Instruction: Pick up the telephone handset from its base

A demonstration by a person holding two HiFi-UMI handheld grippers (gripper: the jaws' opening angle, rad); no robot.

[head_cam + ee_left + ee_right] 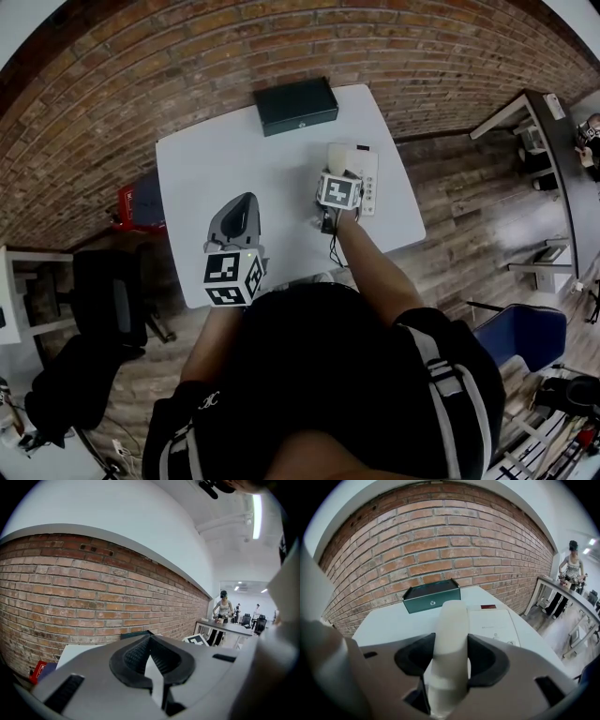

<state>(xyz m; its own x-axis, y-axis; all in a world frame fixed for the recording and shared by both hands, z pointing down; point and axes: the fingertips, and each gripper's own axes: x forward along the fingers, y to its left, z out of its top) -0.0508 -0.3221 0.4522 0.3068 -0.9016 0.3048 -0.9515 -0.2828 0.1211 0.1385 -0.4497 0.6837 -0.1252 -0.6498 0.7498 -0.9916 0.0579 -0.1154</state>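
Cream handset (pixel 452 620) clamped in right tongs (pixel 451 656), arm outstretched; left tongs (pixel 151 660) closed, empty, near body

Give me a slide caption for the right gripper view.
Right tongs clamped on the cream handset, phone base beside it, green box behind.

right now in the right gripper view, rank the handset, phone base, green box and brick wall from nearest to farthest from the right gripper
1. handset: centre, clamped between the jaws.
2. phone base: just beyond, to the right.
3. green box: far end of the table, slightly left.
4. brick wall: behind the table.
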